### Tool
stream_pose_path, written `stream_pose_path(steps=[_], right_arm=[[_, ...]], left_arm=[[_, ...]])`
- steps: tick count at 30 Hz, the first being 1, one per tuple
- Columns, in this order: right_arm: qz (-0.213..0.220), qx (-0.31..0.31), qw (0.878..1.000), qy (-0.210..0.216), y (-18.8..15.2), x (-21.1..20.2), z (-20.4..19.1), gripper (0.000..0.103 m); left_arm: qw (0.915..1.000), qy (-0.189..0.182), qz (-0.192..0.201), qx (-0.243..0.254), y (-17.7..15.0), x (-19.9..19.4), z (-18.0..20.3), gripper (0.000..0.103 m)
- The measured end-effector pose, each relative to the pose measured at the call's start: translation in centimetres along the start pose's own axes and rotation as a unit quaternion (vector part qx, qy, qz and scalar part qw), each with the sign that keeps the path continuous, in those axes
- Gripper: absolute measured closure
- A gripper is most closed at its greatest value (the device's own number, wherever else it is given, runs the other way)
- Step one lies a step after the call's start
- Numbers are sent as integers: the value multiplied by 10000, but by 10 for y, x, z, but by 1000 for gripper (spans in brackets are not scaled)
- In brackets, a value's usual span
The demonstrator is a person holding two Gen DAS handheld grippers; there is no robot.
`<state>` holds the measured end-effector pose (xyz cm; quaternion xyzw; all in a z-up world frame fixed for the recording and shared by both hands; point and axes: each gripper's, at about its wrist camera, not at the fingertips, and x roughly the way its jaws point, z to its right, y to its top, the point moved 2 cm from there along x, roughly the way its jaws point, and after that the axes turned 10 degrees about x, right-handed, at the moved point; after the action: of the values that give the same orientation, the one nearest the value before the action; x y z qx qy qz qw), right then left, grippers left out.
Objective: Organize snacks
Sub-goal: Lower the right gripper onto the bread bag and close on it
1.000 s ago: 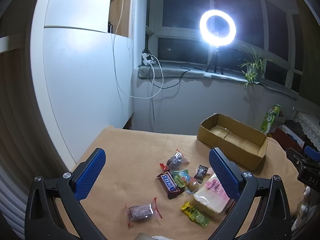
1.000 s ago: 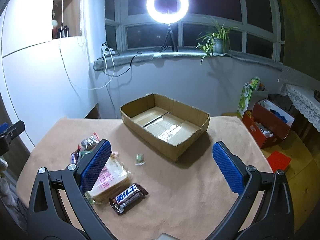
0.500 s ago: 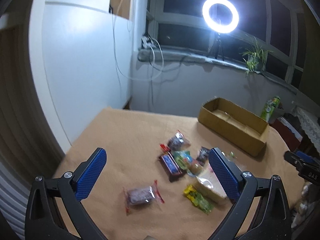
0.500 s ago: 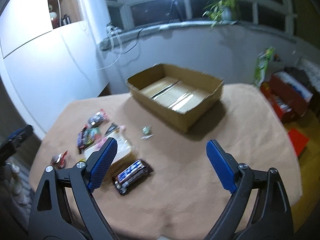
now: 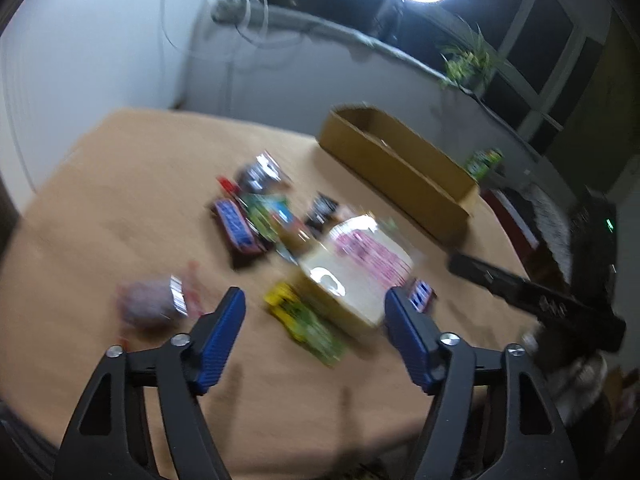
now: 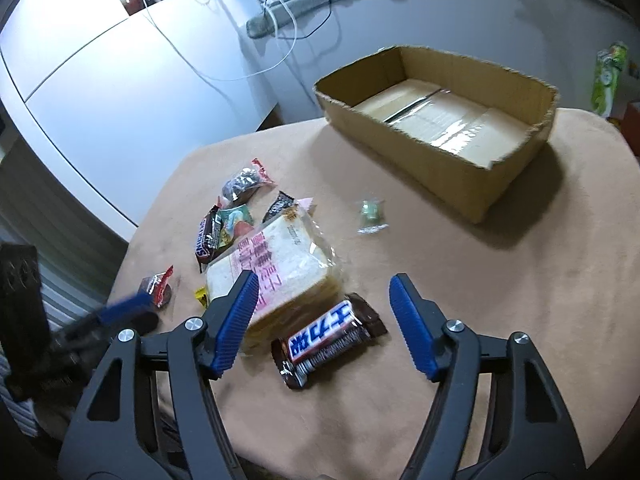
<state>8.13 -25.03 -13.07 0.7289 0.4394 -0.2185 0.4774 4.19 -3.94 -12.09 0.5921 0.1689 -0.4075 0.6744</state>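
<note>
Both grippers have dropped toward the snacks, left gripper (image 5: 314, 312) over the yellow pack (image 5: 304, 326), right gripper (image 6: 322, 300) over the Snickers (image 6: 326, 338), jaws wide and empty, so picking starts while the box (image 6: 404, 132) waits empty on the worktop (image 6: 480, 320).

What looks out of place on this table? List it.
One small clear-wrapped candy lies alone on the table, apart from the snack pile around the bagged bread and short of the cardboard box. The box's cut rim is ragged. Nothing is spilled.
</note>
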Motion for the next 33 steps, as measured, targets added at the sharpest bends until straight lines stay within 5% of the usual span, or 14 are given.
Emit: stream_pose_path(steps=[11,33], right_arm=[[-731,-170,9969,253,20,47,-5,41],[-1060,-468,9929,270,12,57,-14,64]], left_arm=[[9960,-668,-567,-151,-9,34,18,48],[9982,-114,-421,418,-2,49,20,48]])
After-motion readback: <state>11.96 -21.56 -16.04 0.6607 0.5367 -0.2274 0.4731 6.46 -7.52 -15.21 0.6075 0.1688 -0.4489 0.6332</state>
